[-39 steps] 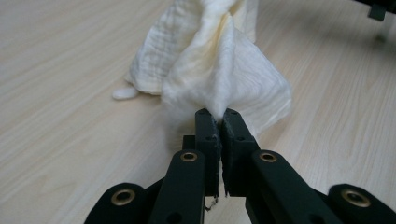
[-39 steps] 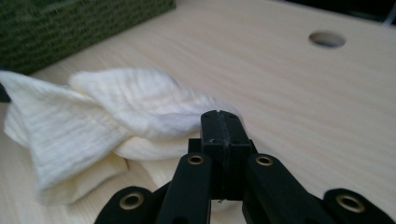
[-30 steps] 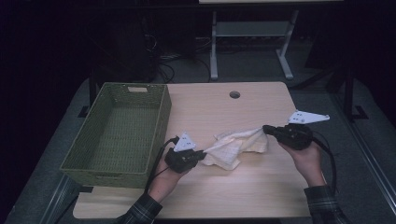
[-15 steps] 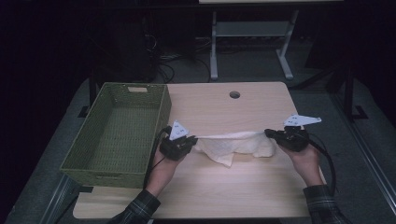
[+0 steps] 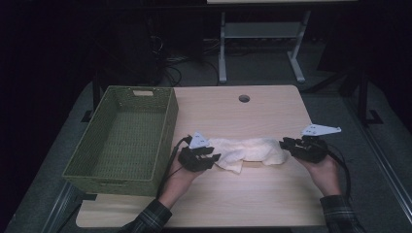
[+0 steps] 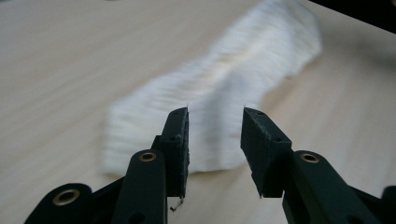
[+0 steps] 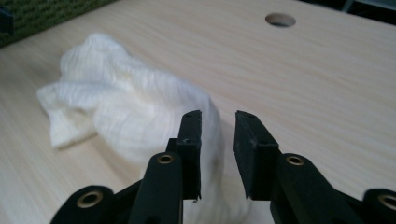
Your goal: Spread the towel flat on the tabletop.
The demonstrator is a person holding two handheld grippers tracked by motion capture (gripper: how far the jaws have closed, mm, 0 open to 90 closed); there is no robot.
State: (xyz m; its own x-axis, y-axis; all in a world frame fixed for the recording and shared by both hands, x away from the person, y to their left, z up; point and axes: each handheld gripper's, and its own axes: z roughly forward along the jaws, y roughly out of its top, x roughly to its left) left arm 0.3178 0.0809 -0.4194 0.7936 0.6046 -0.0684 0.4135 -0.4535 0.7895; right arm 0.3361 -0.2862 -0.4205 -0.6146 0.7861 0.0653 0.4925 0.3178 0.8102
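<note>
Both claws sit at the ends of the white cloth, the left claw at its near-left end and the right claw at its right end, each with jaws parted and gripping nothing. Stretched out in a rumpled strip, the cloth lies flat on the desk, just right of the green basket and nearer the person than the round hole.

dim high view, dark surroundings; gripper views bright, softly blurred.
</note>
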